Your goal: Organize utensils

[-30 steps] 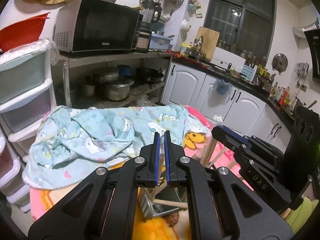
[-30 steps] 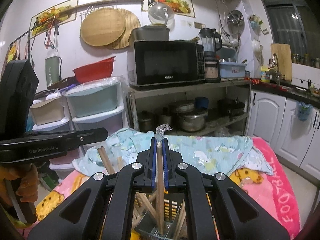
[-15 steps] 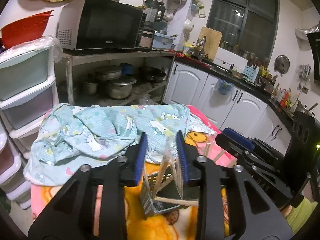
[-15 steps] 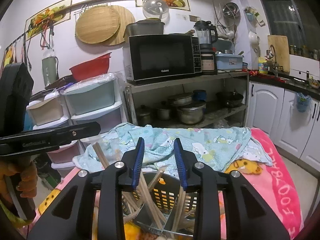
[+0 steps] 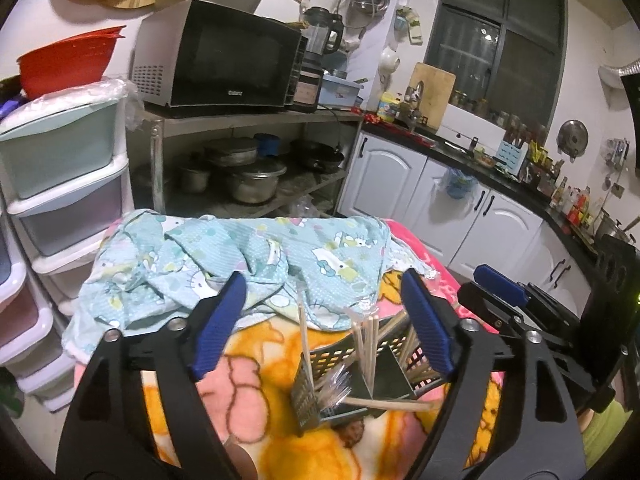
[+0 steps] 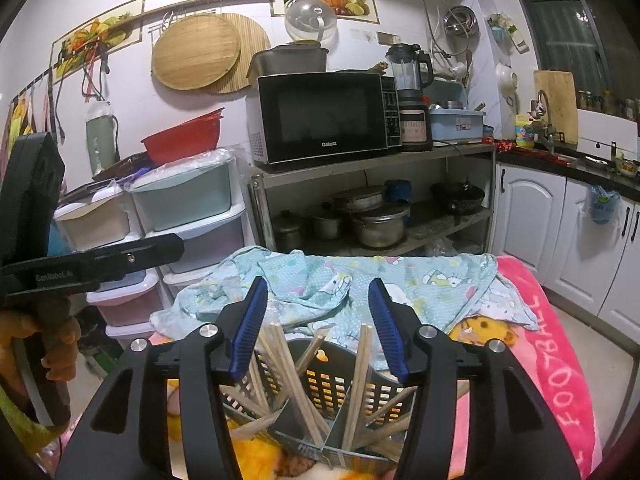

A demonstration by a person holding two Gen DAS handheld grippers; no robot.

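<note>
A dark grey slotted utensil basket [image 6: 320, 376] with dividers stands on the blanket-covered table, holding several wooden chopsticks [image 6: 358, 376] that lean in its compartments. My right gripper [image 6: 318, 328] hovers just above it, jaws opening, nothing pressed between the pads. In the left wrist view the same basket [image 5: 360, 372] sits below and ahead of my left gripper [image 5: 324, 320], whose jaws are opening wide. Thin chopsticks [image 5: 370, 348] and clear plastic-wrapped utensils [image 5: 336, 386] stand free in the basket between the fingers. The right gripper's body [image 5: 520, 308] shows at the right.
A crumpled light-blue cartoon cloth [image 5: 240, 264] lies on the far half of the table over a pink and orange blanket [image 6: 560, 360]. Plastic drawer units [image 5: 60, 184] stand at the left, a shelf with a microwave [image 6: 324, 116] and pots behind. White cabinets [image 5: 440, 200] line the right.
Both grippers were shut a second ago, the right one on a wooden chopstick. Both have opened, and the sticks now stand loose in the basket. Neither hand has shifted much.
</note>
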